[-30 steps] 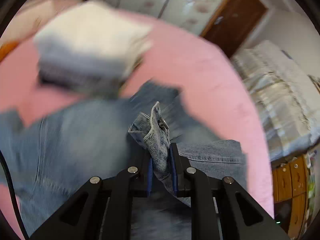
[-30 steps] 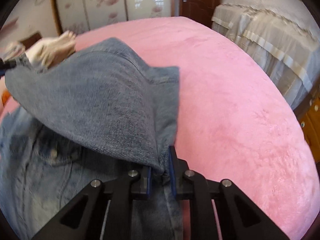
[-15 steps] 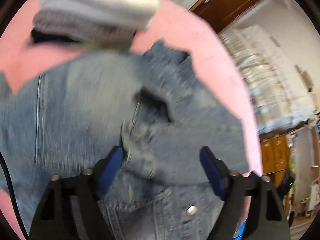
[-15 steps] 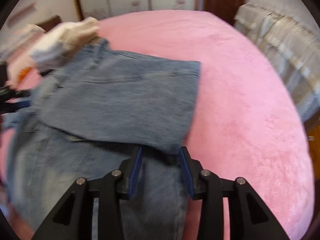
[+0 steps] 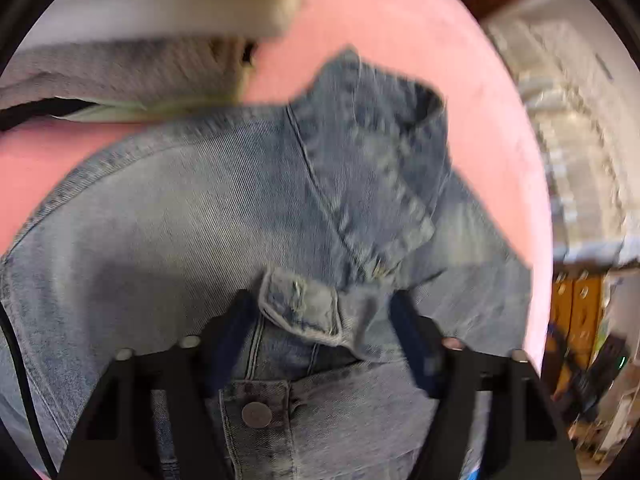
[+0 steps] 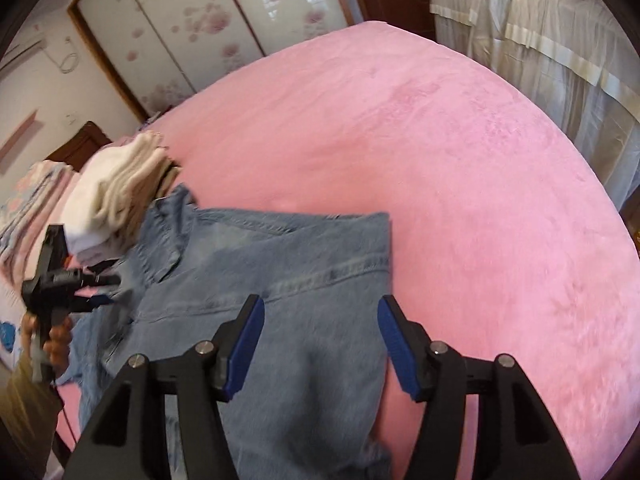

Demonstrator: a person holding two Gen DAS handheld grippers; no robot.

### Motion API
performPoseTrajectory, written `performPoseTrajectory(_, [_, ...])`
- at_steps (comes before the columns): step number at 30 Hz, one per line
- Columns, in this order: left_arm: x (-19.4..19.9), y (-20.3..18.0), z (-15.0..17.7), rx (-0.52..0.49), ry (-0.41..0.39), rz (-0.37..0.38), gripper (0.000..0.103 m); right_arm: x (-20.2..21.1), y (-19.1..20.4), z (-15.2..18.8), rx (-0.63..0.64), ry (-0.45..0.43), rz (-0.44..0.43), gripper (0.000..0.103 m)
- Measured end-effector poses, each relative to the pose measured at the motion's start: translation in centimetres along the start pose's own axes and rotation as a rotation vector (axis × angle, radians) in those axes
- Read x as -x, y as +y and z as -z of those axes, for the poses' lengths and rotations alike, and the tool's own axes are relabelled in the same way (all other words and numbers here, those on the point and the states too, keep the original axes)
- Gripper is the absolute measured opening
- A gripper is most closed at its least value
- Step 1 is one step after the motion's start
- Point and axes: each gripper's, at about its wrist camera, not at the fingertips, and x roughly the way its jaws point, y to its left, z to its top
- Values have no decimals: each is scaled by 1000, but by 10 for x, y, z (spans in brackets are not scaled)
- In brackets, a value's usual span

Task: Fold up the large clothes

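Note:
A blue denim jacket [image 6: 280, 280] lies on the pink bed [image 6: 440, 160], part of it folded over the body. In the left wrist view the denim jacket [image 5: 200, 220] fills the frame, with its collar [image 5: 380, 168] and a cuff tab [image 5: 300, 308] just ahead of the jaws. My left gripper [image 5: 320, 320] is open, low over the jacket, holding nothing; it also shows in the right wrist view [image 6: 102, 290] at the jacket's left edge. My right gripper [image 6: 320, 328] is open above the folded part, holding nothing.
A stack of folded white and grey clothes [image 6: 116, 196] sits on the bed at the jacket's far left corner, also in the left wrist view [image 5: 140, 40]. A draped bed or sofa [image 6: 540, 40] stands to the right, wardrobe doors [image 6: 208, 20] behind.
Both grippers let go of the denim and opened. The lifted part of the jacket now lies flat over its body. The right gripper rose and pulled back; the left moved closer to the collar.

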Motion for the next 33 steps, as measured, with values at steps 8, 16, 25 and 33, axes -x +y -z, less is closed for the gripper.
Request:
performPoseTrajectory(8, [-21, 12, 10, -18, 40, 59, 64, -43, -19, -23, -76, 41, 18, 59])
performPoseTrajectory(16, [-7, -7, 25, -43, -139, -21, 12, -85, -26, -27, -105, 128, 65, 40])
performPoseTrajectory(25, [23, -26, 73, -147, -530, -164, 12, -69, 2, -19, 55, -23, 175, 15])
performPoseTrajectory(33, [17, 10, 67, 32, -435, -187, 73, -61, -4, -16, 51, 0, 282, 43])
